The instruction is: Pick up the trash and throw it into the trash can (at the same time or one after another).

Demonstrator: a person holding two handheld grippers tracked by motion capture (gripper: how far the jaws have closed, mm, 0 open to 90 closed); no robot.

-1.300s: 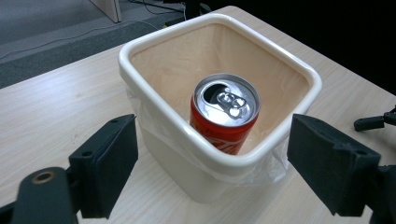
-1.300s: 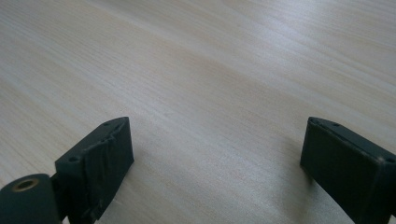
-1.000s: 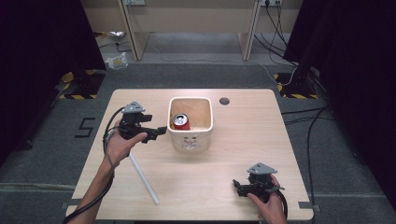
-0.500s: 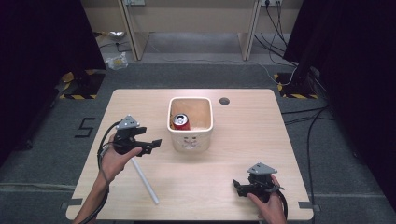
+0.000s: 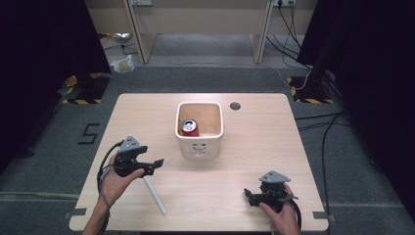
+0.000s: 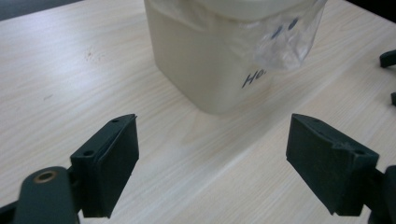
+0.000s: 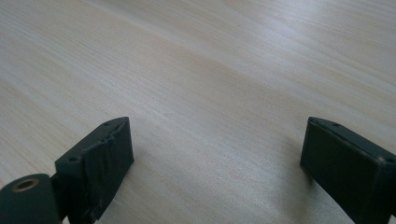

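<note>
One white tube point(image 5: 155, 194) lies flat on the bench point(image 5: 254, 147) just below and right of the left tongs point(image 5: 155, 165), likely the next thing to be picked up, since those tongs hang over it with jaws wide and empty. Ahead of them, to their right, stands one cream bin point(image 5: 199, 128) lined with a clear bag, open side up so things can be dropped in; one red can point(image 5: 189, 127) already sits inside. The right tongs point(image 5: 249, 197), also wide and empty, rest low near the bench's near edge, well apart from both.
</note>
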